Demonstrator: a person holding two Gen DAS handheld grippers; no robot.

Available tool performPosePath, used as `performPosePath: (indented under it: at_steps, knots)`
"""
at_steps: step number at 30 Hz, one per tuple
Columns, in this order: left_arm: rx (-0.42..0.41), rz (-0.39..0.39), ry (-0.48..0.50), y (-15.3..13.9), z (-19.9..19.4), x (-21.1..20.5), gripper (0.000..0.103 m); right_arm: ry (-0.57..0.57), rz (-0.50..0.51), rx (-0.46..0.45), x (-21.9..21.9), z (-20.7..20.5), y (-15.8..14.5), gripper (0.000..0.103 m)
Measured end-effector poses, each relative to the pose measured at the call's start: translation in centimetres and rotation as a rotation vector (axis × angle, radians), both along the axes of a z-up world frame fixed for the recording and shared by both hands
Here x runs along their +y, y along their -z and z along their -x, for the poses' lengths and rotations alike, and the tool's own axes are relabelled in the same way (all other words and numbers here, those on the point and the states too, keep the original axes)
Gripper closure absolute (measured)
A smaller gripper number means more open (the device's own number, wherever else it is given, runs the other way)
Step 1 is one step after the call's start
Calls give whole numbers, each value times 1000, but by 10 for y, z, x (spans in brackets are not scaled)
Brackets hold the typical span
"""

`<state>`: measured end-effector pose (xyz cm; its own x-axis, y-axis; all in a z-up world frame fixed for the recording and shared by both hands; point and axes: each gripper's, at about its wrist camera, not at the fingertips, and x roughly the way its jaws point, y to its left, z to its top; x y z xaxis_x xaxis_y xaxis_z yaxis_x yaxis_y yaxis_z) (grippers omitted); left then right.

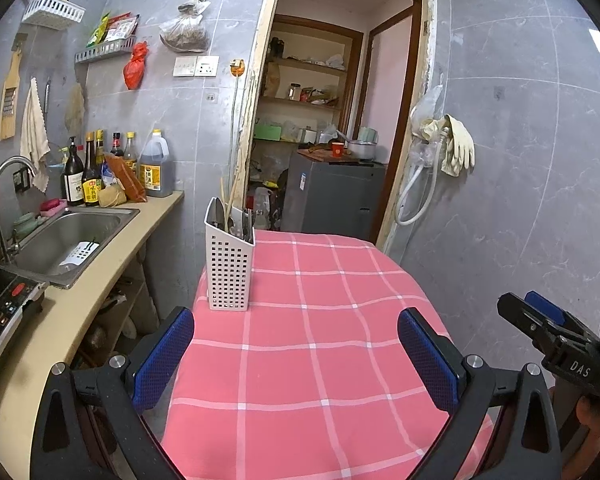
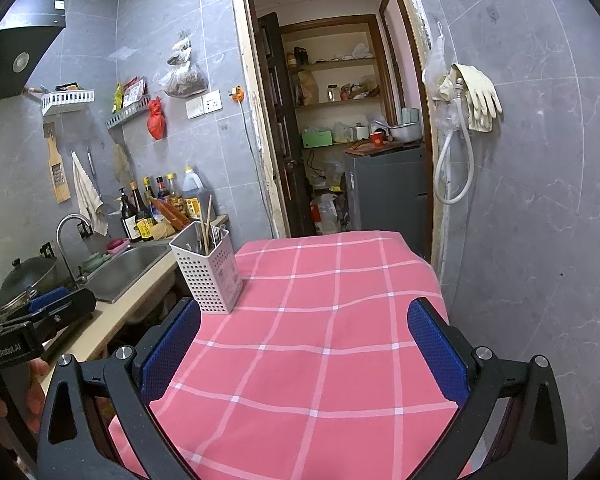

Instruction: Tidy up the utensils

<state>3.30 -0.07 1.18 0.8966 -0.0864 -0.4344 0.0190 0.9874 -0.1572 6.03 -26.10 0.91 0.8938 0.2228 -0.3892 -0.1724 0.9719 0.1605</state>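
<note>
Pink checked cloth (image 1: 320, 360) fills the lower frame; white holder (image 1: 229, 268) with utensils (image 1: 236, 220) stands centre-left; left gripper (image 1: 296, 354) and right gripper (image 2: 306, 346) both spread apart, empty.

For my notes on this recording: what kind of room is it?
Most likely a small home kitchen: a steel sink with a tap, sauce bottles on the counter, and a white utensil holder on a table with a pink checked cloth.

Bright even light, sharp, fisheye-warped edges
</note>
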Motion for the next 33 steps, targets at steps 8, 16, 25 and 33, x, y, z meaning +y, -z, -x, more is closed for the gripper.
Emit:
performPosePath:
  at_steps: [8,16,25,33]
  knots:
    - [3,-9,-4,-1,2,1,1,-1,-1,1,1,0,0,1]
    - [3,-8,-2,-1,1,3,1,1,-1,-1,2,1,0,1]
    - [3,-7,0,-2,2,5,1,0,-2,0,2,1,1,1]
    - [5,2,-8,-1,2,10,1,0,-4,3,2,1,0,1]
